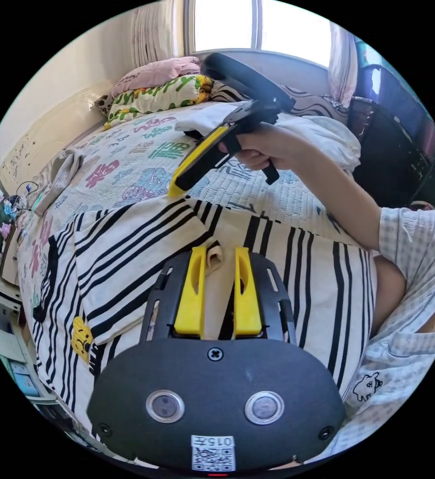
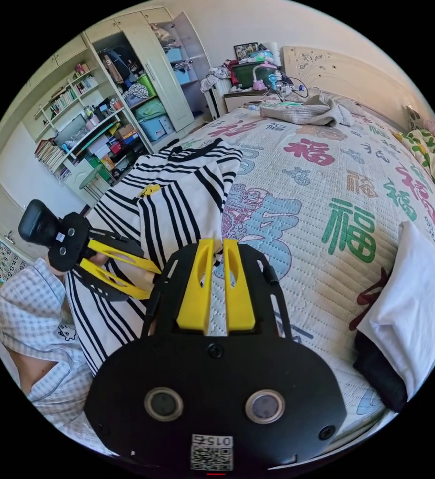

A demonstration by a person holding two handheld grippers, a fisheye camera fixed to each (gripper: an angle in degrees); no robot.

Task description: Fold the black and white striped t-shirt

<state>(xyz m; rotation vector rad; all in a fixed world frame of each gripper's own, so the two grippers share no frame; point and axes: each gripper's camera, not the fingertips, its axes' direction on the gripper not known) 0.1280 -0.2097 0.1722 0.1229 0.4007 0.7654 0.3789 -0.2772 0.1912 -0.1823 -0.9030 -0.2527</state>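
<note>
The black and white striped t-shirt (image 1: 297, 279) lies spread on the bed, one side folded over as a flap (image 1: 132, 244). My left gripper (image 1: 218, 252) hovers low over its middle with the jaws apart and a small tan bit of fabric between the tips. In the right gripper view it (image 2: 152, 284) shows at the shirt's near edge, jaws spread. My right gripper (image 2: 217, 243) has its jaws nearly together on the edge of the shirt (image 2: 177, 204). In the left gripper view a hand holds it (image 1: 175, 189), its tip on the flap's far edge.
The printed quilt (image 2: 327, 189) covers the bed. Pillows (image 1: 157, 92) and a white folded cloth (image 2: 417, 304) lie at the head end, with a grey garment (image 2: 307, 112) near a cluttered nightstand (image 2: 257, 80). A wardrobe and shelves (image 2: 103, 124) stand beyond. The person in a checked top (image 1: 417, 259) leans at the bedside.
</note>
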